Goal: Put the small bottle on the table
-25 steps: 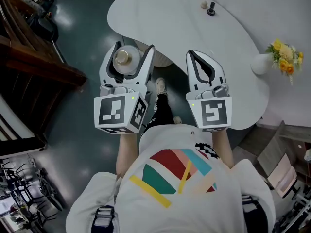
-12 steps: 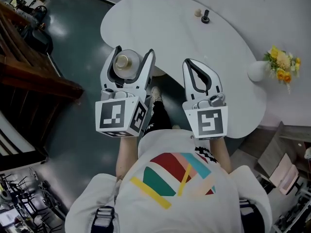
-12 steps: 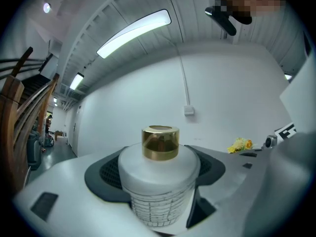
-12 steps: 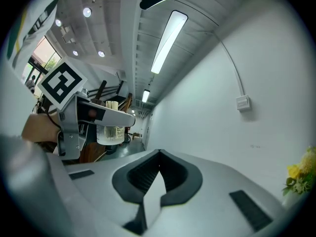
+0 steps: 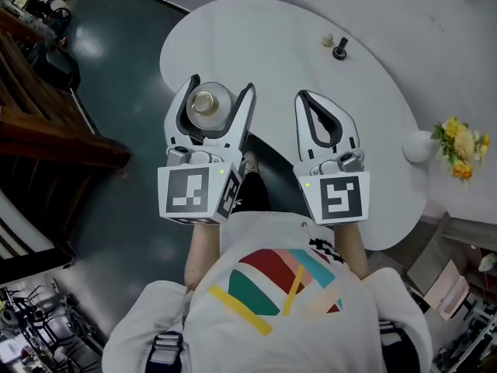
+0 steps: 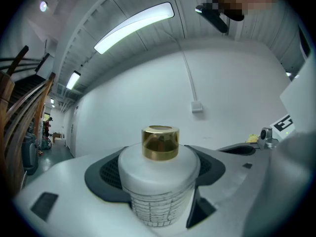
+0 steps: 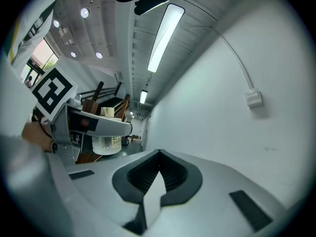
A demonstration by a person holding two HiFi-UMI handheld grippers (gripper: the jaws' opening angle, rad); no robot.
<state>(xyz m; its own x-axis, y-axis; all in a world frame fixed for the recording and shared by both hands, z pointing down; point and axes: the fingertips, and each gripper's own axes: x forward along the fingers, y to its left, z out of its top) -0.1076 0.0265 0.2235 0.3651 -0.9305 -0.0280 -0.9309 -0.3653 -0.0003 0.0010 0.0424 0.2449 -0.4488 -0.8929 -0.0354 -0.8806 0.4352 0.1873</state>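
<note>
the left gripper [image 5: 221, 88] grips the small bottle [image 5: 207, 103] upright between its jaws, gold cap up, about over the near edge of the bench [image 5: 272, 45], which stretches ahead. the right gripper [image 5: 304, 95], jaws together and empty, hangs alongside.

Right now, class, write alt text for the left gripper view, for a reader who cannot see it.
A small white bottle with a gold cap stands upright, clamped between two grey jaws. Behind it are a white wall and a long ceiling light.
</note>
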